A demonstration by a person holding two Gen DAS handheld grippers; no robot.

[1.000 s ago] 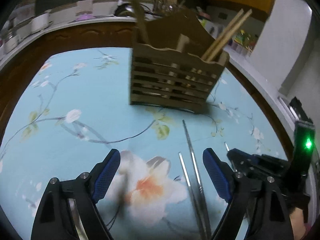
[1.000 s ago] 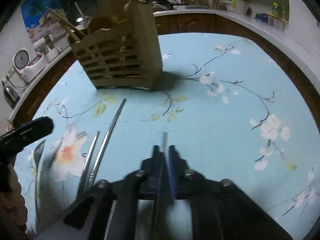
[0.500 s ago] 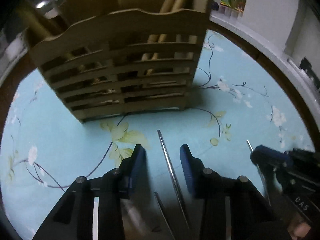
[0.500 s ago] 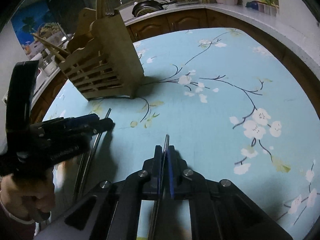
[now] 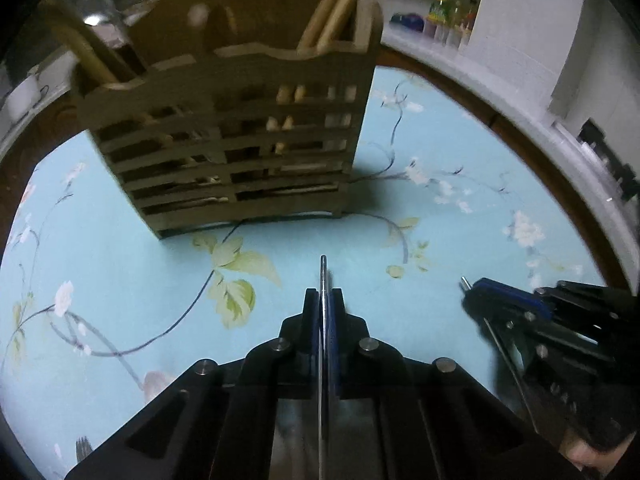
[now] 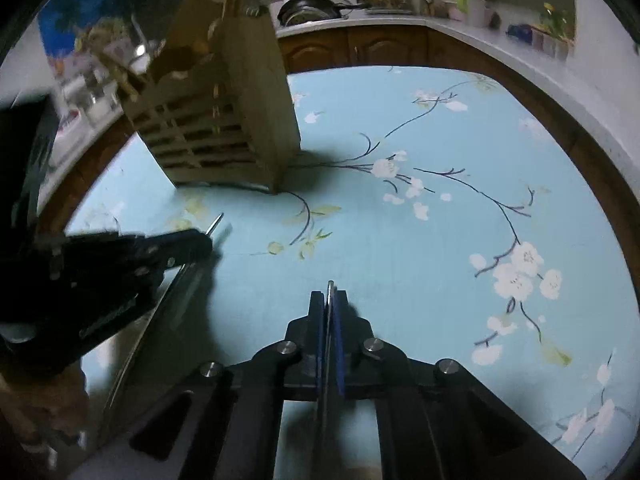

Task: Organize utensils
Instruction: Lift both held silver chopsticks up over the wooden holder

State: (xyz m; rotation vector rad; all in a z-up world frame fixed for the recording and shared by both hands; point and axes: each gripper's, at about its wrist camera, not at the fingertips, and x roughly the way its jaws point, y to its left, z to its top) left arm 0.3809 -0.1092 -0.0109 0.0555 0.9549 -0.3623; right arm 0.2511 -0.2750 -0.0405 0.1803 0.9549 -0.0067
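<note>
two grippers, one metal chopstick each: left gripper [image 5: 324, 300] jaws just closed, clamped on chopstick [image 5: 323, 270]. right gripper [image 6: 329, 304] jaws clamped on its chopstick [image 6: 329, 288]. one wooden holder [image 5: 240, 148] on bench [image 5: 120, 264].

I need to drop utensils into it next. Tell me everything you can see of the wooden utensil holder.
The wooden utensil holder is a pale brown box with a slatted front, open gaps between slats, a wavy top edge and a solid side wall. It stands upright on the floral blue tablecloth, beyond both grippers and touching neither. Wooden chopsticks lean out of one compartment; further utensils show dimly through the slats.
</note>
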